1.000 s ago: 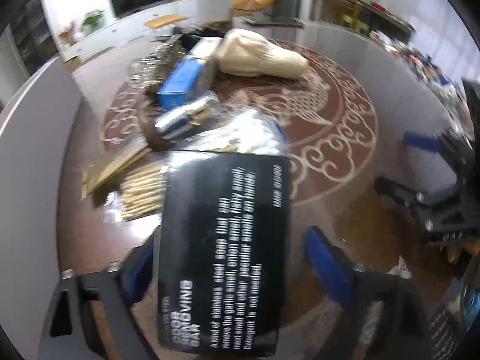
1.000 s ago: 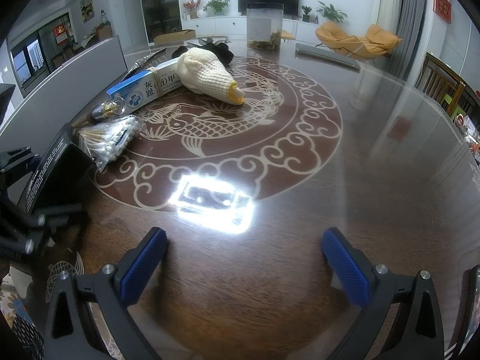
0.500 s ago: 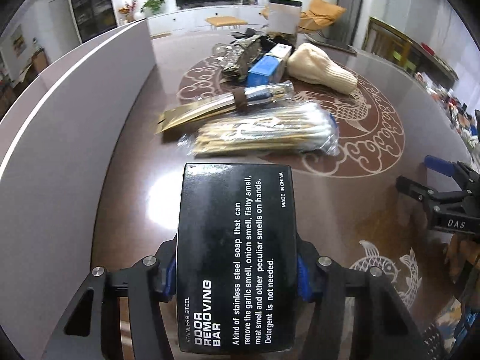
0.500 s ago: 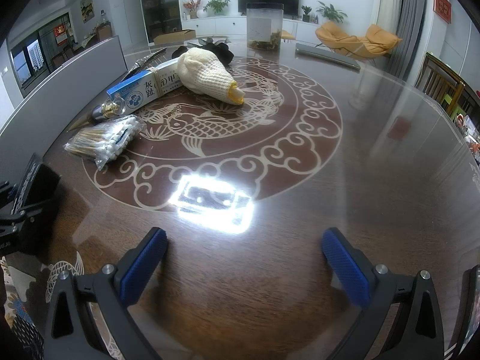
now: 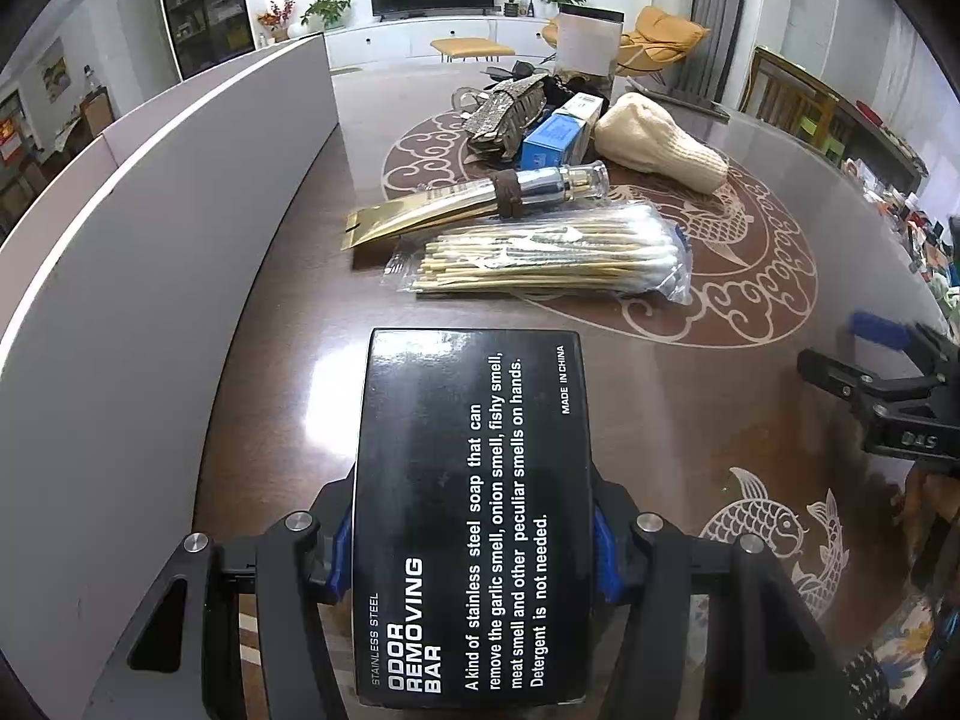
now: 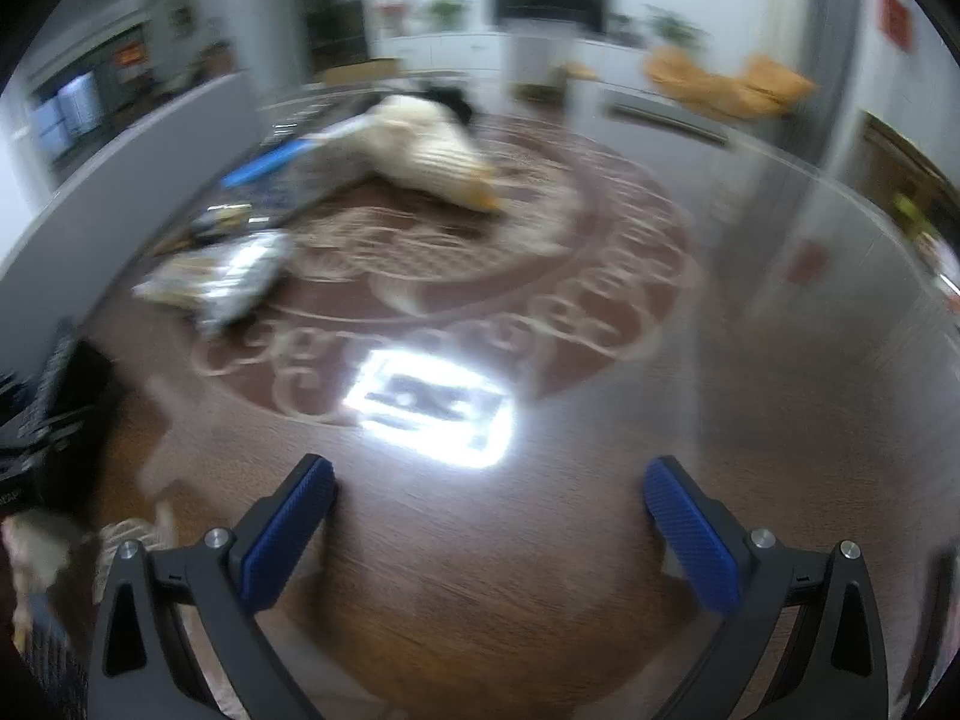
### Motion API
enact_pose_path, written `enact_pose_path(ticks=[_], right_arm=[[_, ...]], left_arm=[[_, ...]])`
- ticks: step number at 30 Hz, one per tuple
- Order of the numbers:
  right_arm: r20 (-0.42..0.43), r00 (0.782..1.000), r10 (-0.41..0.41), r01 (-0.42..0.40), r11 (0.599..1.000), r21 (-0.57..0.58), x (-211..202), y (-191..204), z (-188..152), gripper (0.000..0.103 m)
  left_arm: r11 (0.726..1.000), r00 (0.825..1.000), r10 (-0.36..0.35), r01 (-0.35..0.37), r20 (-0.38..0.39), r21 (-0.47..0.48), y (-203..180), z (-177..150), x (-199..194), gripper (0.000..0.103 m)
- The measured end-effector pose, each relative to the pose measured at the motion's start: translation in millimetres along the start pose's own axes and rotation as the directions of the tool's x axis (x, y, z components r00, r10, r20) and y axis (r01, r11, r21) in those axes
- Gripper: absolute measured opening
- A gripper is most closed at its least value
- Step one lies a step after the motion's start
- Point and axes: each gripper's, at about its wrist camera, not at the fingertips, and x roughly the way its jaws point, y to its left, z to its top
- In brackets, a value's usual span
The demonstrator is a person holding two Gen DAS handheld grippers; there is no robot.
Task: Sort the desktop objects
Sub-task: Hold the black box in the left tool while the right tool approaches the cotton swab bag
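My left gripper (image 5: 474, 552) is shut on a black box (image 5: 474, 480) printed "odor removing bar" and holds it near the table's front left, close to the grey partition (image 5: 120, 276). Beyond it lie a bag of cotton swabs (image 5: 546, 258), a gold tube (image 5: 474, 198), a blue-and-white box (image 5: 561, 132) and a cream knitted item (image 5: 657, 141). My right gripper (image 6: 489, 516) is open and empty above bare table; its view is blurred. It also shows at the right edge of the left wrist view (image 5: 888, 384).
A patterned pouch (image 5: 510, 111) and dark items lie at the far end of the row. A glass container (image 5: 585, 45) stands behind them. The brown table (image 5: 690, 408) has an ornate round inlay. Clutter lines the far right edge.
My left gripper closed on the black box and drew it back towards the front left, away from the swabs. The right gripper, still before, is now moving and its view is blurred.
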Motion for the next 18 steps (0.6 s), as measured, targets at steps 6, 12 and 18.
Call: enact_pose_path(ticks=[6, 12, 18], right_arm=[[0.008, 0.964, 0.265, -0.248, 0.913, -0.324, -5.9, 63.2, 61.3, 0.102], [-0.128, 0.972, 0.195, -0.233, 0.811, -0.537, 43.6, 125.6, 95.4, 0.097], [-0.22, 0.955, 0.201, -0.282, 0.85, -0.446, 77.7, 116.1, 107.4, 0.068]], left_arm=[[1.0, 1.0, 0.002, -0.002, 0.0, -0.024, 7.9, -3.6, -2.1, 0.058], [0.999, 1.0, 0.001, -0.002, -0.015, -0.034, 13.2, -5.1, -3.8, 0.058], [1.0, 1.0, 0.013, -0.013, -0.008, -0.015, 10.8, -7.0, -3.5, 0.058]])
